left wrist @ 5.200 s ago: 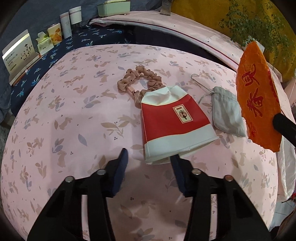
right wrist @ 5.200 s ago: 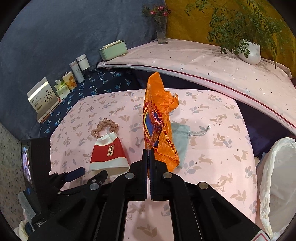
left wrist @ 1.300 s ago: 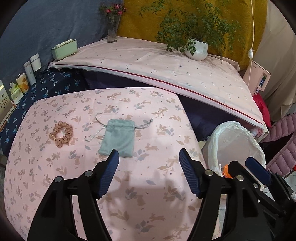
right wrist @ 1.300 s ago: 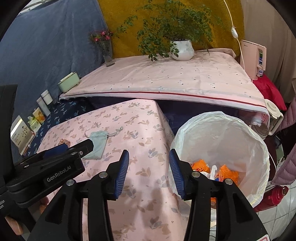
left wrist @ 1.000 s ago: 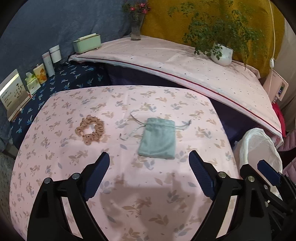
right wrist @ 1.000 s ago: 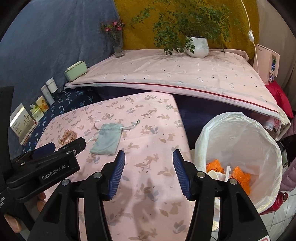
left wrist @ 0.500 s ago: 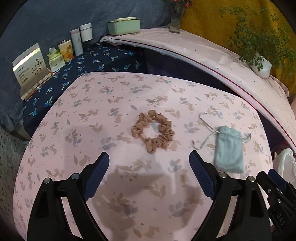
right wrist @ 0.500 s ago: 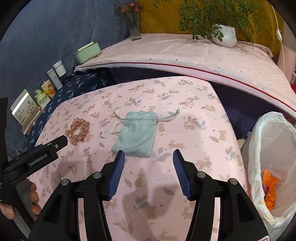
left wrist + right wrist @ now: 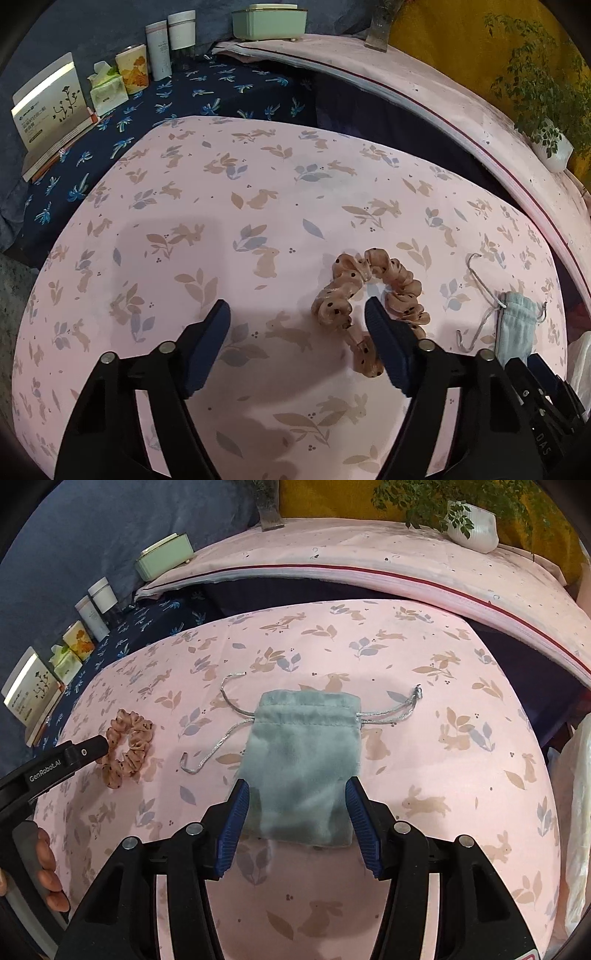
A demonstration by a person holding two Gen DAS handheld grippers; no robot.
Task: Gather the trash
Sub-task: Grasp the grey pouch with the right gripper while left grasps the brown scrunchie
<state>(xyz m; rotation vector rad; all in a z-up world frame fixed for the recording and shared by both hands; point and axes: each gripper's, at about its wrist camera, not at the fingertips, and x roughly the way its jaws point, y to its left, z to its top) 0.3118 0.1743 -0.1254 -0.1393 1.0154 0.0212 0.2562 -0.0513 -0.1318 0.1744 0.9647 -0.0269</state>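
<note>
2 soft items lying on the pink rabbit-print cloth

The grey-green drawstring pouch (image 9: 301, 764) is lying flat, its gathered mouth pointing away, its silver cords trailing out to both sides. The peach, dark-dotted scrunchie (image 9: 364, 295) is lying as a crumpled ring, apart from the pouch on its left.

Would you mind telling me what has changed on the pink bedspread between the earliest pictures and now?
The orange crinkled wrapper that the right tongs gripped and the red and white paper bag are gone from the pink bedspread. Both tongs have come back down: the right ones stand open around the grey-green velvet drawstring pouch, the left tongs are closing beside the peach dotted fabric scrunchie. Pouch and scrunchie lie where they were.
</note>
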